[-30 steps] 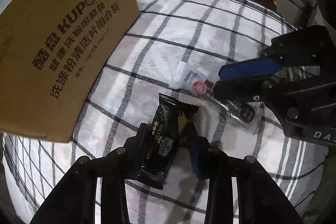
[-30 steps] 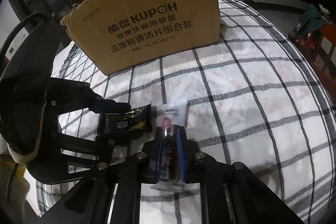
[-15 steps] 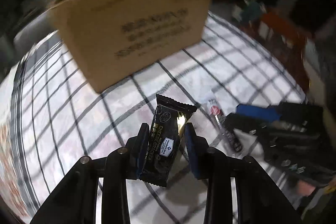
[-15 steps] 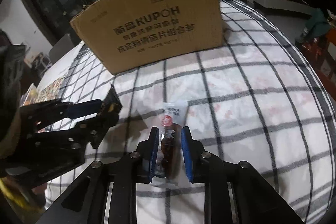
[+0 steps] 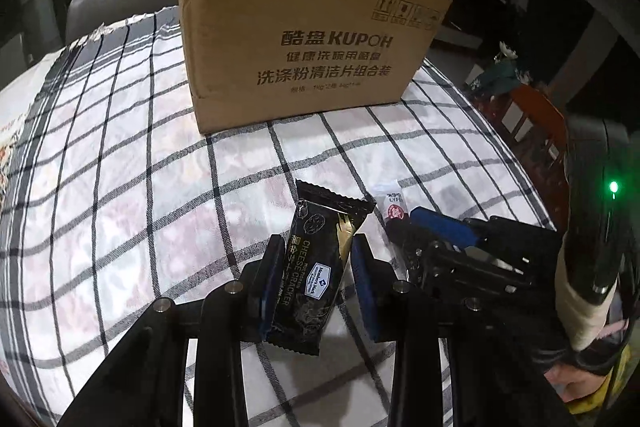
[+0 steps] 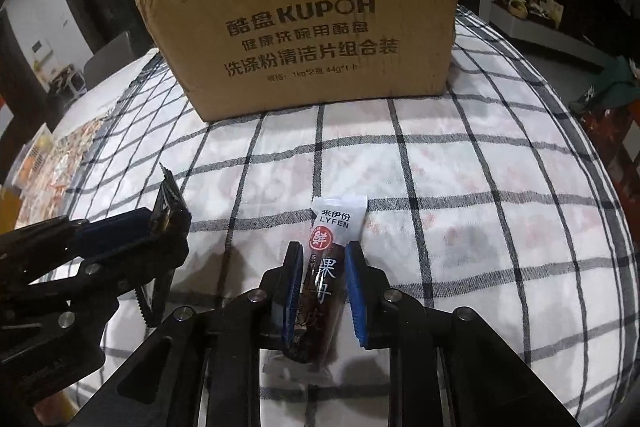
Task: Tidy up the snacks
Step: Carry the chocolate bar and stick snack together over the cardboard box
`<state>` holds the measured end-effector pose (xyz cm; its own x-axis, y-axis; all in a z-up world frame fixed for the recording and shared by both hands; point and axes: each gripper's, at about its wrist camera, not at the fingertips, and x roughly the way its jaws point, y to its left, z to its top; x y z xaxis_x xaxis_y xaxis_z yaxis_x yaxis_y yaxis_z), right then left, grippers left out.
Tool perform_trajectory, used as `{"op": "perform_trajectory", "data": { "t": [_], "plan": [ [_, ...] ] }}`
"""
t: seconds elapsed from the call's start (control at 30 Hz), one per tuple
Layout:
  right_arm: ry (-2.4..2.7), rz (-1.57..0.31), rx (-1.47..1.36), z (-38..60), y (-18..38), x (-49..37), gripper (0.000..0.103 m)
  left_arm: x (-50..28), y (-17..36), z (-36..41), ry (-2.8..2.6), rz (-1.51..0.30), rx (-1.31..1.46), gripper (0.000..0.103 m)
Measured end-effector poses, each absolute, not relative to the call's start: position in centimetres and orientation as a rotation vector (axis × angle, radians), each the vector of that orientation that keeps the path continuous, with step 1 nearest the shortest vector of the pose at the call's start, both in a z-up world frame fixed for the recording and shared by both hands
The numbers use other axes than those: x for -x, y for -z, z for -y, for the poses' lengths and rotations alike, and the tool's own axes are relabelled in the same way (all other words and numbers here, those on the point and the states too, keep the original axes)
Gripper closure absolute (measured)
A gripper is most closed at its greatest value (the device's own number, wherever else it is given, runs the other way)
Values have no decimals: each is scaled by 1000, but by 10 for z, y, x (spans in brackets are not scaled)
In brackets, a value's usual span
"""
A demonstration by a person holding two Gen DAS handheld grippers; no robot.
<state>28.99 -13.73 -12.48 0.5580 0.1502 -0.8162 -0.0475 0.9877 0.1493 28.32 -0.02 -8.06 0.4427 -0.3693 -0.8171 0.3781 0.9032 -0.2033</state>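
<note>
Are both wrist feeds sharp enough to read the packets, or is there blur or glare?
Left wrist: sharp, cracker packet print readable, room dim, fisheye bends the tablecloth grid. Right wrist: sharp too, fruit strip packet label readable, no glare.

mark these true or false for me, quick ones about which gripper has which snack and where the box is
1. The left gripper holds a black cheese cracker pack. True.
2. The right gripper has nothing between its fingers. False: it is shut on a dark fruit strip with a white top.
3. The cardboard box lies on its side. False: it stands upright on the checked tablecloth, its top open.
4. Both snacks are already in the box. False: each is in a gripper, in front of the box.
5. The box has KUPOH printed on it. True.
</note>
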Motion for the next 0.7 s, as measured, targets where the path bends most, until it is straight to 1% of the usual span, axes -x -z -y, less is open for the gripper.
{"op": "perform_trajectory", "data": {
  "t": [0.07,0.4,0.7],
  "plan": [
    [-116,-978,-83,135,126,-292,80,-284,81,0,458,-1015,0,70],
    [-150,-975,-120,142,128,-294,81,-283,82,3,429,-1016,5,70],
    [-168,-911,-158,150,107,-280,82,-279,74,4,394,-998,9,70]
  ]
}}
